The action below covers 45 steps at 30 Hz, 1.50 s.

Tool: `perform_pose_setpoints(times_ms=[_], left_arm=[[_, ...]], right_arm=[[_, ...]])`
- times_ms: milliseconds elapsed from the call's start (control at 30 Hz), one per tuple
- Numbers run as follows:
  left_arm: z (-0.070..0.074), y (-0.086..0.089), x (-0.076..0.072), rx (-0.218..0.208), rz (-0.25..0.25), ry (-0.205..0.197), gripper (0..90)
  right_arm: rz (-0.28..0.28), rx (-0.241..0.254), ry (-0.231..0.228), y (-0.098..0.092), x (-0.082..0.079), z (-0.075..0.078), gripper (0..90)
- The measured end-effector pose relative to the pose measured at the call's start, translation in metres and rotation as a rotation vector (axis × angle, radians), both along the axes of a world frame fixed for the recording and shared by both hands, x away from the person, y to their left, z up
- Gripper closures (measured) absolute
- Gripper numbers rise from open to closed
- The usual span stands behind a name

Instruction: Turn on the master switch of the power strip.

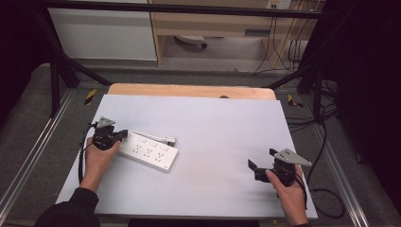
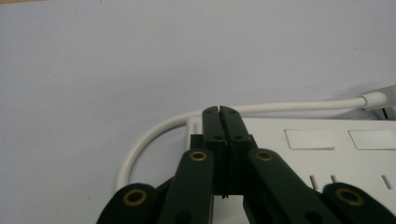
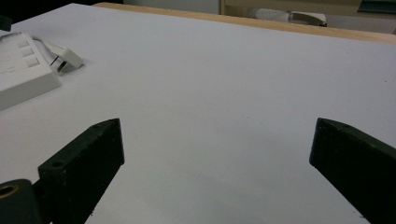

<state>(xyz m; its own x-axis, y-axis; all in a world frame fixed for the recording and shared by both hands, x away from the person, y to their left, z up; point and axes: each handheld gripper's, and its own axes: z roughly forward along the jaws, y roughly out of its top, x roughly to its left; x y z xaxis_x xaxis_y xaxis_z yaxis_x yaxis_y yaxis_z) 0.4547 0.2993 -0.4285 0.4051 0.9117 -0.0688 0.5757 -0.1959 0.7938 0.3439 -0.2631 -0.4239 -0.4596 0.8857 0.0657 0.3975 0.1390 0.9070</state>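
A: Power strip (image 1: pixel 149 151) lies on the table (image 1: pixel 213 123), left of centre, long axis running from the left gripper (image 1: pixel 124 137) down toward the middle. Left jaws are pressed together with nothing between them, tips over the strip's near end.
B: Right gripper (image 1: pixel 255 166)?
A: Well apart from the strip, jaws spread wide and empty. Left hand is far nearer.
B: Cable?
A: Left gripper view shows the white cord (image 2: pixel 154 135) looping off that end; high view shows its plug (image 1: pixel 170 140) beyond the strip.
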Motion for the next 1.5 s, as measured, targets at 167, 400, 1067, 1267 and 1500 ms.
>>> perform_pose_setpoints(times_ms=[167, 400, 1067, 1267, 1500], left_arm=[[-0.0008, 0.0002, 0.0004, 0.007, -0.001, 0.003, 90.0], [-0.0018, -0.0008, 0.0010, 0.006, -0.004, 0.008, 90.0], [-0.0034, -0.0014, 0.0012, 0.011, -0.005, 0.013, 90.0], [-0.0046, -0.0003, 0.0017, -0.004, -0.002, 0.012, 90.0], [-0.0054, -0.0002, 0.0020, -0.011, 0.000, 0.016, 90.0]], right_arm=[[-0.001, -0.001, 0.000, -0.0001, 0.0000, 0.0000, 3.5], [-0.001, -0.003, -0.001, 0.0000, 0.0002, -0.0001, 3.5], [-0.002, -0.006, 0.002, 0.0005, -0.0003, -0.0001, 3.5], [-0.003, -0.007, 0.005, 0.0008, 0.0001, -0.0005, 3.5], [-0.004, -0.007, 0.005, 0.0009, -0.0001, -0.0005, 3.5]])
